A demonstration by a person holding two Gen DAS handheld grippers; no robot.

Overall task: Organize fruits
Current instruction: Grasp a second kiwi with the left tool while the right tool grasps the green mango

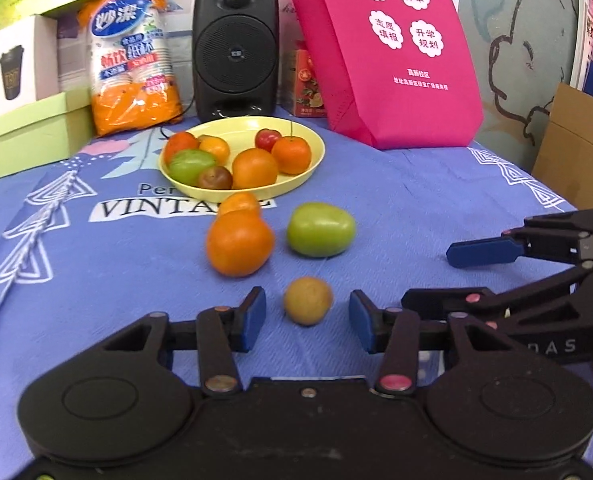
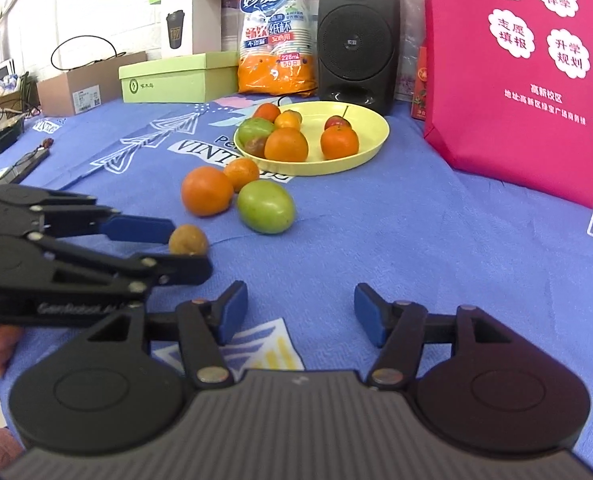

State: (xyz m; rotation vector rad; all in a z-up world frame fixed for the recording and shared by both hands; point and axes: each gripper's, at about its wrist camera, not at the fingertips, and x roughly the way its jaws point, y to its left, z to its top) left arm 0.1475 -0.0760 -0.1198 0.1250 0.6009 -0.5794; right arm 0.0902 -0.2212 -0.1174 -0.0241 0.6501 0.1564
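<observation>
Step in hand: I have the left gripper (image 1: pixel 307 322) lined up on the small brown fruit (image 1: pixel 308 300), which lies on the tabletop (image 1: pixel 416 208) between its fingers (image 1: pixel 252 318). Gaps show on both sides, so the pads are not yet pressing; nothing is held.

Right gripper (image 2: pixel 296 312): fingers (image 2: pixel 370 314) spread wide over bare cloth, holding nothing.

Loose fruit ahead of the left fingers:
- large orange (image 1: pixel 239 243), just beyond and slightly left
- smaller orange (image 1: pixel 239 203), behind and touching it
- green fruit (image 1: pixel 321 229), just beyond and slightly right

Destination, as I judge it: the yellow plate (image 1: pixel 312 136), further ahead, already carrying several oranges, a green fruit and some small red or dark ones.

Next move calls for: closing the left fingers gently on the brown fruit, since it is round and may roll out, then lifting clear of the large orange and carrying it forward to the plate.

View differences:
- Left wrist view shows the gaps either side of the brown fruit.
- Right wrist view shows the left gripper from the side, near finger hiding part of the fruit, plus boxes (image 2: pixel 176 76) and clutter off to the left.
</observation>
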